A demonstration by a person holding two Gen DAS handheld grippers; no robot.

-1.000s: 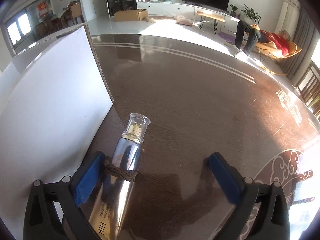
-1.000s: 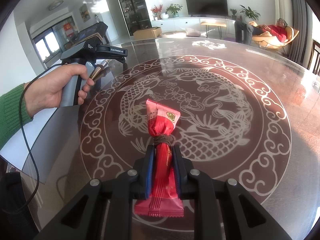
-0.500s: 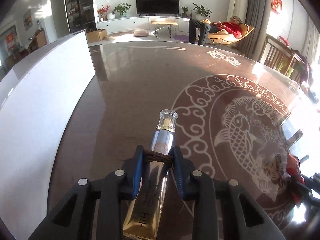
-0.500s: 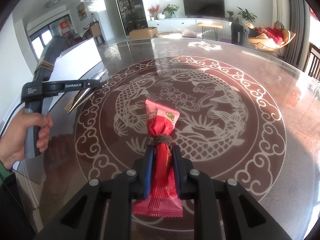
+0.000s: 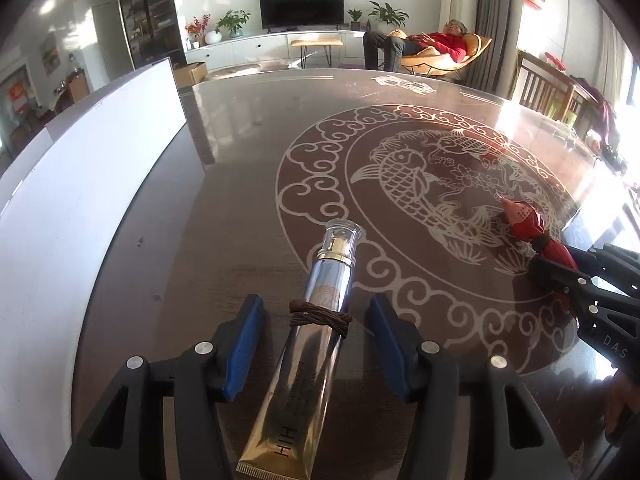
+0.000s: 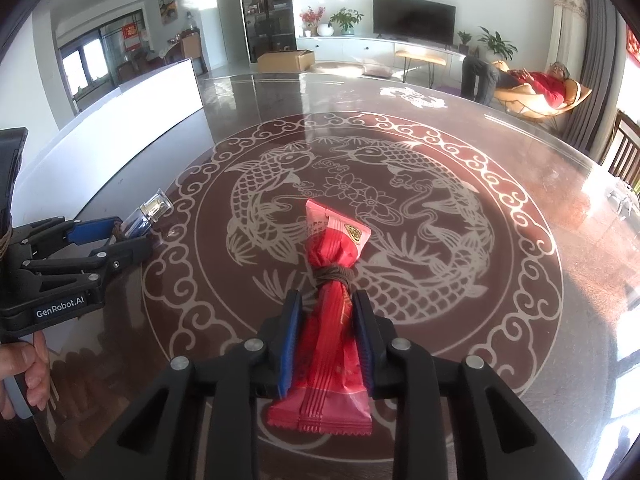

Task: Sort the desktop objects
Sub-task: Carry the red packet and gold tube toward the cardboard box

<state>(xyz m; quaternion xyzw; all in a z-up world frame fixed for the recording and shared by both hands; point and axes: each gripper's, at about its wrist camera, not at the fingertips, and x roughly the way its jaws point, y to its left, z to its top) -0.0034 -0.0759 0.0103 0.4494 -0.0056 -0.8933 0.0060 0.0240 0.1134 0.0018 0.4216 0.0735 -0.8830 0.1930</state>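
Between the blue pads of the left gripper (image 5: pixel 316 338), lying lengthwise on the dark table (image 5: pixel 224 208): silver tube (image 5: pixel 320 320), clear cap pointing away, brown cord wound round its middle. Jaws opening, clear gaps either side, nothing pinched. Could roll sideways on that glossy top once freed, being round and slick; could also get nudged by a pad on the way out. Between the pads of the right gripper (image 6: pixel 325 332), red snack packet (image 6: pixel 332 308), crinkled, cinched at the waist with the same cord, tail flat on the table. Jaws opening too, pads barely clear; foil might cling and drag along.
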